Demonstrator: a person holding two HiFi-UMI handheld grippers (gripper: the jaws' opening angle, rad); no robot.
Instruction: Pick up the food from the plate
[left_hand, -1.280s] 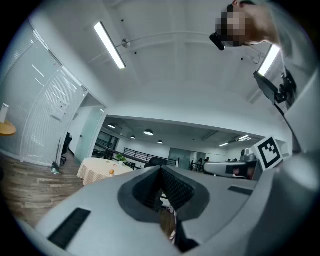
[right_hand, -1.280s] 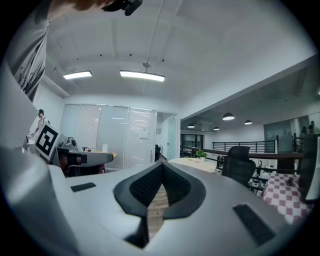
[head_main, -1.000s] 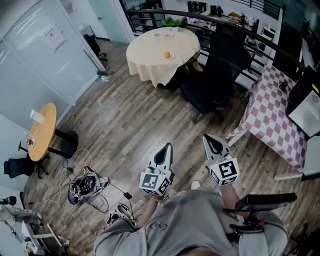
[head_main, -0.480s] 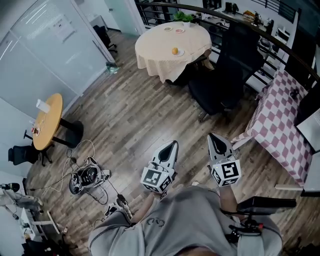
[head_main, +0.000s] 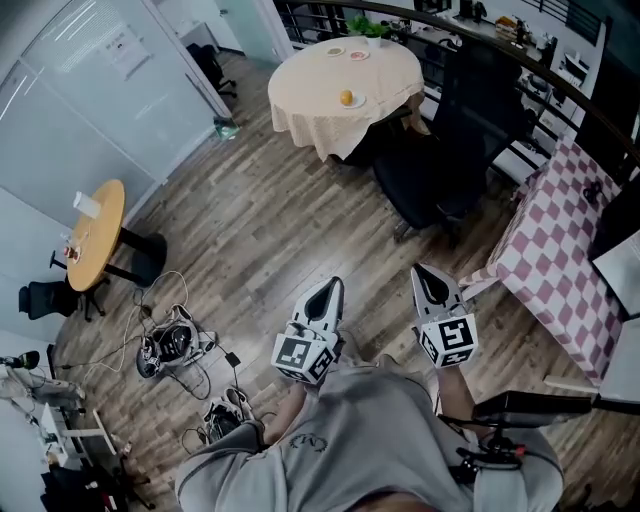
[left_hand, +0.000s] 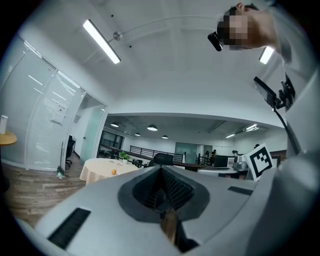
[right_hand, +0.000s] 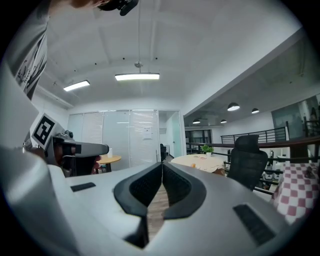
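Note:
An orange piece of food (head_main: 346, 97) lies on a white plate (head_main: 354, 103) on the round cream-clothed table (head_main: 385, 80) far ahead across the room; it shows small as an orange dot (left_hand: 114, 172) in the left gripper view. Two more small plates (head_main: 345, 51) sit at the table's far side. My left gripper (head_main: 329, 292) and right gripper (head_main: 428, 279) are held close to my body over the wooden floor, far from the table. Both are shut with nothing between the jaws.
A black office chair (head_main: 450, 150) stands beside the round table. A checked-cloth table (head_main: 565, 250) is at the right. A small round wooden table (head_main: 95, 245) stands at the left, and a tangle of cables and gear (head_main: 175, 355) lies on the floor to my lower left.
The view has shifted slightly as I move; the round table now sits a bit nearer the frame's top centre. Both grippers stay shut and in much the same place.

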